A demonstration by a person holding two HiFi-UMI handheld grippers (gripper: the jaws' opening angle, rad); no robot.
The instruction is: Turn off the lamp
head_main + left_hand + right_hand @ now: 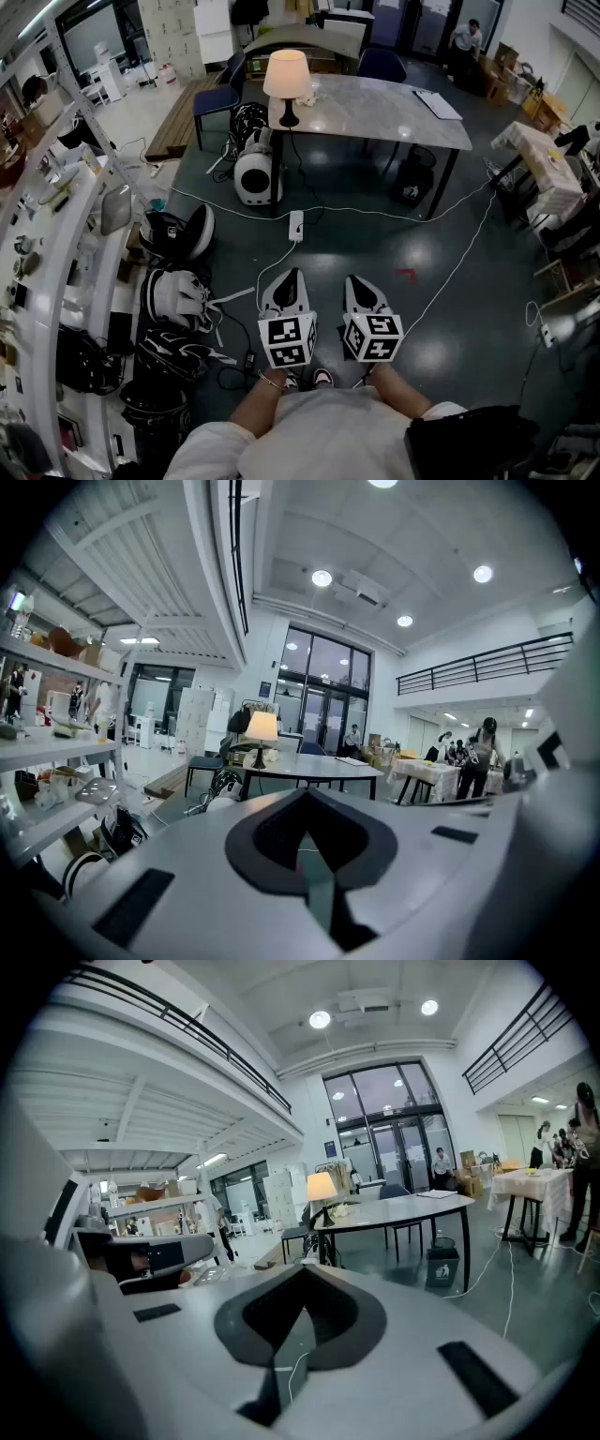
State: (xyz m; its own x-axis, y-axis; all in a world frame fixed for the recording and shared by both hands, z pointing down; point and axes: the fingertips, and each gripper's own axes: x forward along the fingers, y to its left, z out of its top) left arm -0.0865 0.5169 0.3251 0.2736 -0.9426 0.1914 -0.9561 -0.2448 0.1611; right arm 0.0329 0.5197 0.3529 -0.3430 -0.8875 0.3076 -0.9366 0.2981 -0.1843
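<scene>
Cream-shaded lamp (287, 82) stands upright; left hand-held gripper (288, 277) and right hand-held gripper (357, 281) are closed, empty.

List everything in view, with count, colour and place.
lit table lamp with cream shade and black base: one, cream, table's left end
grey stone-topped table: one, grey, far centre
dark blue chairs: two, blue, beside and behind table
white power strip: one, white, floor ahead of grippers
helmet-like shells: several, black and white, floor at left
white shelving unit: one, white, left edge
black bin: one, black, under table
left gripper: one, white, shut, empty, bottom centre
right gripper: one, white, shut, empty, beside it
</scene>
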